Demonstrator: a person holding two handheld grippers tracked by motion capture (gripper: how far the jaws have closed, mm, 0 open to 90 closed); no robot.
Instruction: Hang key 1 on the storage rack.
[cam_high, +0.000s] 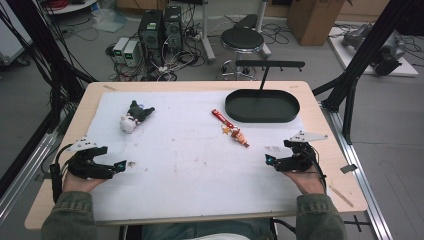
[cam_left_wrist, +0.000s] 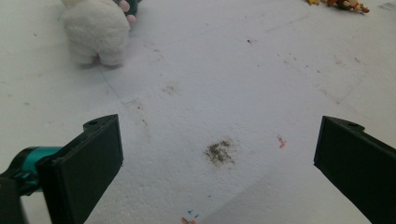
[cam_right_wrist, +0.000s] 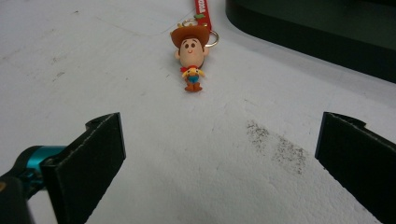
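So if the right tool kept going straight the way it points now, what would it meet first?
Most likely the cowboy keychain figure, which lies ahead between the open jaws of the right tool, slightly left of centre. Bare white mat lies before it. The black tray sits farther back to the right.

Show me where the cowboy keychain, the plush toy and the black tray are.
cowboy keychain (cam_right_wrist: 190, 51): right gripper view, on its face.
plush toy (cam_high: 134, 116): high view, on its body.
black tray (cam_high: 235, 114): high view, on its near rim.
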